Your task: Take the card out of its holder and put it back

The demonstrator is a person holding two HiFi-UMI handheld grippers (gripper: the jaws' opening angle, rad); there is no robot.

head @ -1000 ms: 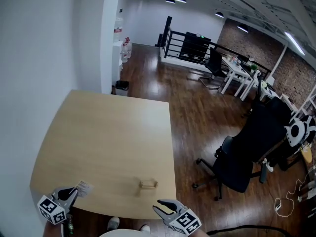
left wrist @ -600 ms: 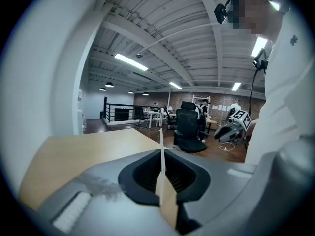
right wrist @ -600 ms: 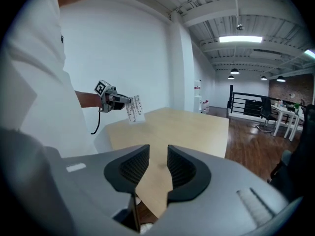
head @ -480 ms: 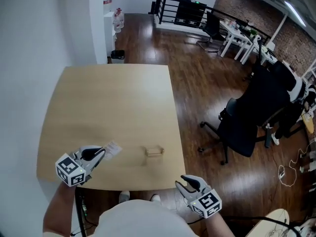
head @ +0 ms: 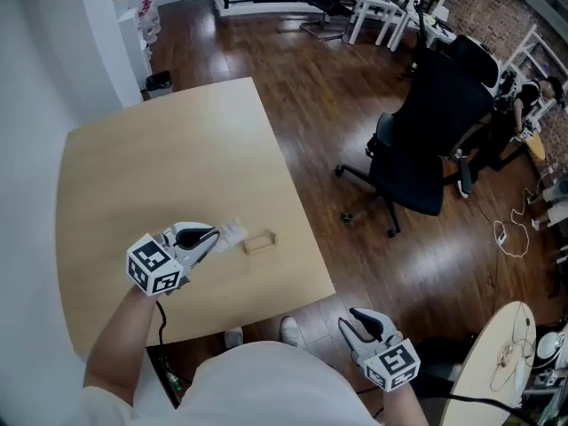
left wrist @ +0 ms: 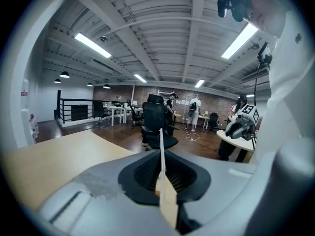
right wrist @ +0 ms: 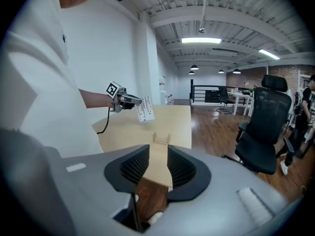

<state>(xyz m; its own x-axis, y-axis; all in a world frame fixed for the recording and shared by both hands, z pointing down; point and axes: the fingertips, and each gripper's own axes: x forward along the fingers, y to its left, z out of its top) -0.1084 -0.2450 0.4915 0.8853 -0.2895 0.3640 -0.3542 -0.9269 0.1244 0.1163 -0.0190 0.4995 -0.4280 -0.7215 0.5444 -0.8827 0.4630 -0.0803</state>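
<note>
A small wooden card holder (head: 259,241) stands empty near the table's right edge and also shows in the right gripper view (right wrist: 161,139). My left gripper (head: 211,236) is shut on the white printed card (head: 232,231), held just left of the holder and above the table. In the left gripper view the card (left wrist: 161,154) shows edge-on between the closed jaws (left wrist: 163,183). The right gripper view shows the card (right wrist: 144,109) hanging from the left gripper (right wrist: 129,101). My right gripper (head: 355,323) is open and empty, off the table's near edge above the floor (right wrist: 158,167).
The light wooden table (head: 151,167) stands against a white wall (head: 35,69). A black office chair (head: 417,140) stands on the dark wood floor to the right. White desks (head: 377,3) are at the far back. My white-sleeved body is at the bottom.
My left gripper has carried the card rightward across the table to just beside the holder. The right gripper has stayed low, off the table's near edge. The head view has swung down.
</note>
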